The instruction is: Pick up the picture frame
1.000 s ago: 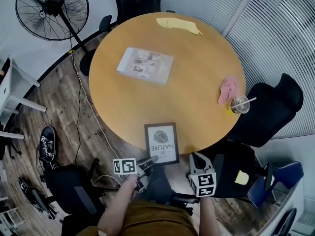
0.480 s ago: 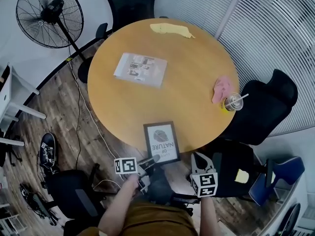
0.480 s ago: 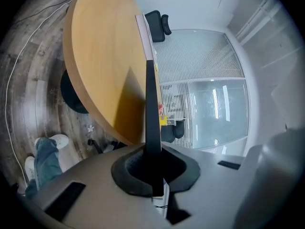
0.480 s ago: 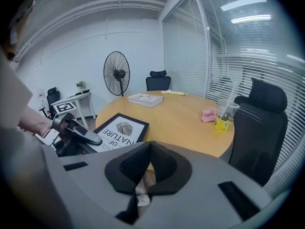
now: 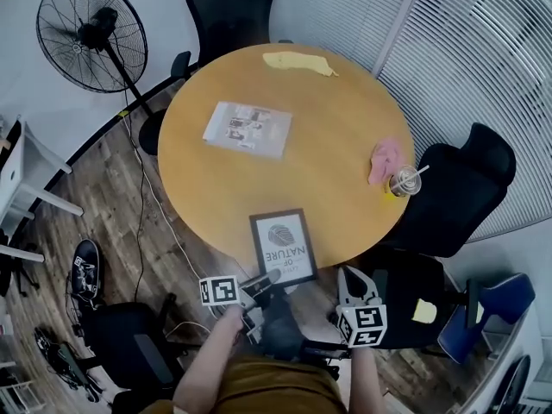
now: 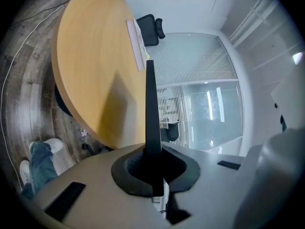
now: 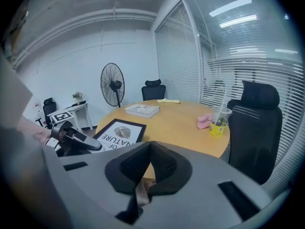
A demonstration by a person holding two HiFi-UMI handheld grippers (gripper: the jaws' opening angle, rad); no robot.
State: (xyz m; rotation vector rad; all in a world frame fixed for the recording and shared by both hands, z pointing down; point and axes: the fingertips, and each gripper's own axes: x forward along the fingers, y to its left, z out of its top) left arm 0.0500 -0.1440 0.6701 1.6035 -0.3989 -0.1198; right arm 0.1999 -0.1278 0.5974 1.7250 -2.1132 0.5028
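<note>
The round wooden table [image 5: 328, 136] fills most of your view, ringed by black office chairs [image 5: 457, 188], with a standing fan [image 5: 90, 24] at its far left. On it, all well beyond the work, lie a magazine [image 5: 248, 128], a yellow cloth [image 5: 297, 61], a pink cloth [image 5: 383, 159] and, just beside that, a plastic cup [image 5: 401, 183] with a straw. The picture frame [image 5: 283, 247] sits at the near rim, overhanging toward you; whether its far end rests on the wood is hard to tell. Your left gripper [image 5: 266, 278], nearly level, is clamped on the frame's near-left corner. Your right gripper [image 5: 349, 279], just right of the frame and tipped downward, has its jaws closed on nothing.
</note>
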